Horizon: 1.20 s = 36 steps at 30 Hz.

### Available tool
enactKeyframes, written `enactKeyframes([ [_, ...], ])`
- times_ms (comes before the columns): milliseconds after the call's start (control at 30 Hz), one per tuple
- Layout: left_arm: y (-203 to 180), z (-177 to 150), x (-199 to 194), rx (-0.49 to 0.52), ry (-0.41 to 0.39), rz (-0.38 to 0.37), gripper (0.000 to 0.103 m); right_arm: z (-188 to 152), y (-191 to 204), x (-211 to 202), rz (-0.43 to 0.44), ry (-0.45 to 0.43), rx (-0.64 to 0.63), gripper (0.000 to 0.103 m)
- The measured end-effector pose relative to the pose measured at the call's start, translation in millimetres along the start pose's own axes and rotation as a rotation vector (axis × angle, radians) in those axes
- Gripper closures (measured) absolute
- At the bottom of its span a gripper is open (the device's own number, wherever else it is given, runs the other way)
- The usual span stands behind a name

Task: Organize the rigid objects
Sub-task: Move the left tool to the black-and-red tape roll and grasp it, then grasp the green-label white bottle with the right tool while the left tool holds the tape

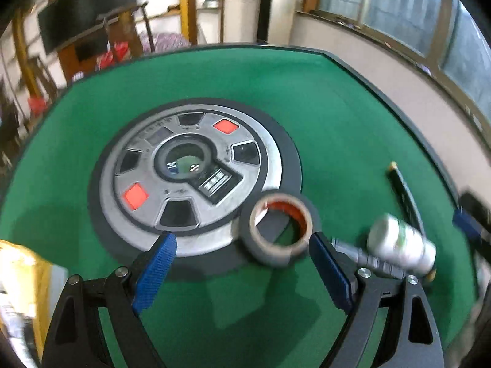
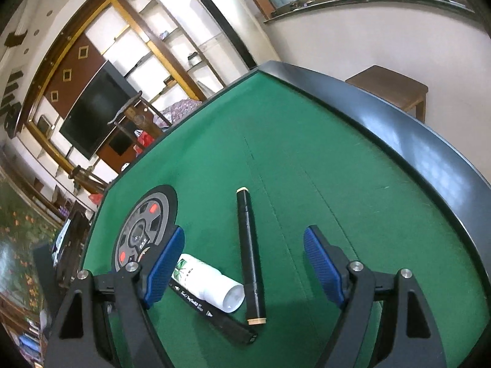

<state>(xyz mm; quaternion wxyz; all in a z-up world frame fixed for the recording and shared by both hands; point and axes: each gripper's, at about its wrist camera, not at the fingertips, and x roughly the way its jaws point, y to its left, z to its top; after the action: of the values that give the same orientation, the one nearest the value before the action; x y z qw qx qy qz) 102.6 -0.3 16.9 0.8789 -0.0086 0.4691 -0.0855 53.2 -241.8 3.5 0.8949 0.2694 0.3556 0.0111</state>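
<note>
In the left wrist view, a grey tape roll [image 1: 280, 227] lies on the green table [image 1: 322, 116] at the rim of the round centre panel [image 1: 193, 178]. My left gripper [image 1: 242, 263] is open and empty just in front of the roll. A white bottle [image 1: 402, 245] lies on its side to the right, over a grey pen [image 1: 368, 259], with a black marker [image 1: 405, 196] behind. In the right wrist view, my right gripper [image 2: 244, 263] is open above the white bottle [image 2: 208, 282], a black marker [image 2: 250, 257] and a flat black pen [image 2: 214, 312].
The table has a raised black rim [image 2: 399, 128]. A wooden stool [image 2: 396, 89] stands beyond the rim by the wall. A yellow object [image 1: 21, 291] shows at the left edge of the left wrist view. Shelves and a dark screen [image 2: 95, 113] stand across the room.
</note>
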Motion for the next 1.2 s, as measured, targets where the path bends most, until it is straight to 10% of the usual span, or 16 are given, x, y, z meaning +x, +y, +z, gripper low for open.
enactKeyframes([
  [400,-19,10,17,0.07,-0.06,-0.004,0.014,-5,6,8,-0.02,0.039,-0.044,0.024],
  [633,-35,8,3,0.136,-0.037,-0.05,0.052,-6,4,10,-0.036,0.05,-0.041,0.024],
  [733,-33,5,-2,0.131,0.008,-0.102,0.089,-5,3,11,-0.04,0.051,-0.043,0.024],
  [1200,-53,-9,1,0.222,0.017,-0.044,0.077,-6,1,12,-0.031,0.07,-0.027,0.024],
])
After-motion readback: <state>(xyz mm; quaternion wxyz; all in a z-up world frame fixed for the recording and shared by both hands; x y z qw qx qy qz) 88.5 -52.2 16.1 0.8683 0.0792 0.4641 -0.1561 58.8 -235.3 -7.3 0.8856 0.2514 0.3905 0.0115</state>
